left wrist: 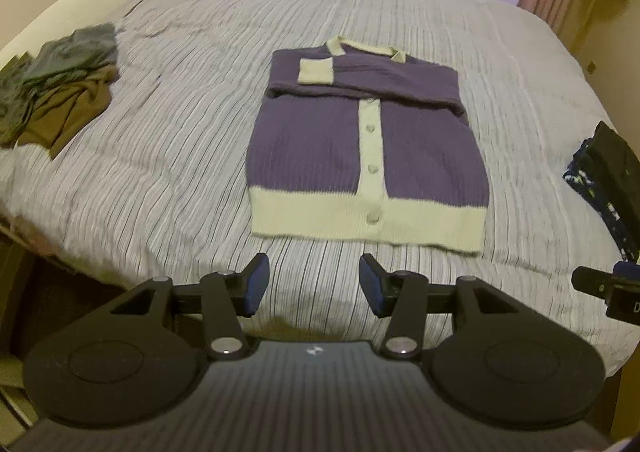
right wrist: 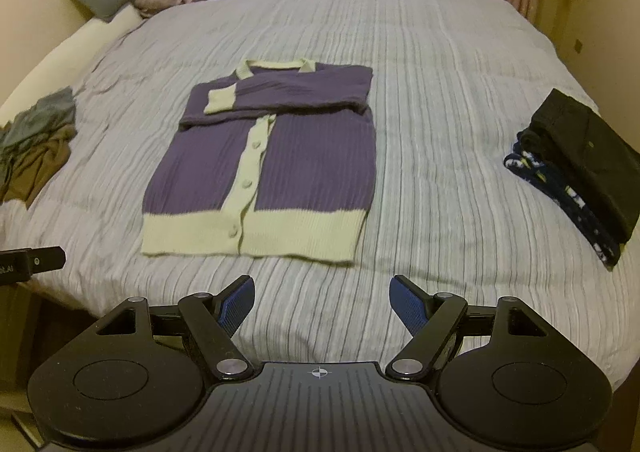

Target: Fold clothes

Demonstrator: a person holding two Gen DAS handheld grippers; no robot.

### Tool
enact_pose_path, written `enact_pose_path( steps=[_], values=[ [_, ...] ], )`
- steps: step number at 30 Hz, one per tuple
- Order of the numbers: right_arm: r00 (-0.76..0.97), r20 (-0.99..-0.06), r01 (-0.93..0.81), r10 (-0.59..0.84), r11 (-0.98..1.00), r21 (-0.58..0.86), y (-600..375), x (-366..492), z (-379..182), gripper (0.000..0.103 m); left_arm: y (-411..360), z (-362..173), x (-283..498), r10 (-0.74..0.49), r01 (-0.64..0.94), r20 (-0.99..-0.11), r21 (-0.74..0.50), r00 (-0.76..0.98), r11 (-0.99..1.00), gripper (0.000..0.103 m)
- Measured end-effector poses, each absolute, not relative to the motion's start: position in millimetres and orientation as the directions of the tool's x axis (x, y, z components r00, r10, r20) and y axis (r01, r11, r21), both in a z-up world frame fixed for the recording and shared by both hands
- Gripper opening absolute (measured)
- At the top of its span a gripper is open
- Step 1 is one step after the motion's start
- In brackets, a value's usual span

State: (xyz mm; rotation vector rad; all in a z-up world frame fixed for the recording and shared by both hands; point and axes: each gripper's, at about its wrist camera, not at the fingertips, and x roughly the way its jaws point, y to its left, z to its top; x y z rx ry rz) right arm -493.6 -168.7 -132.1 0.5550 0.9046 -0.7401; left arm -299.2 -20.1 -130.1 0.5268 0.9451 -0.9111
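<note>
Lying flat mid-bed, the cardigan has both sleeves folded across its chest; the hem-to-collar fold looks left to do. The left gripper and right gripper hover near its hem, jaws wide and empty. A folded stack sits right; an unfolded heap waits left.

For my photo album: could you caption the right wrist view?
Open right gripper above a striped bed, facing a purple cardigan with sleeves folded in.
</note>
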Motion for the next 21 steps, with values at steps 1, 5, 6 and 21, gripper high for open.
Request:
enact_pose_path(
  steps=[1, 5, 6, 21],
  values=[
    [0.406, -0.853, 0.765, -0.327, 0.633, 0.121, -165.8, -496.1, -132.4, 0.077, -15.3, -130.9, -302.4, -0.420, 0.843, -0.865, 0.007, 0.275, 0.538, 0.046],
    [0.411, -0.855, 0.751, -0.317, 0.649, 0.121, -155.0, -504.8, -131.9, 0.077, 0.0, -130.5, -313.6, -0.405, 0.831, -0.867, 0.017, 0.289, 0.556, 0.046],
    [0.413, -0.854, 0.749, -0.317, 0.652, 0.120, -153.0, -506.6, -131.4, 0.077, 2.7, -129.8, -315.9, -0.405, 0.829, -0.866, 0.018, 0.292, 0.559, 0.046],
    [0.432, -0.847, 0.729, -0.311, 0.673, 0.125, -139.5, -514.5, -125.1, 0.077, 23.8, -119.6, -329.0, -0.410, 0.815, -0.854, 0.028, 0.321, 0.579, 0.046]
  ],
)
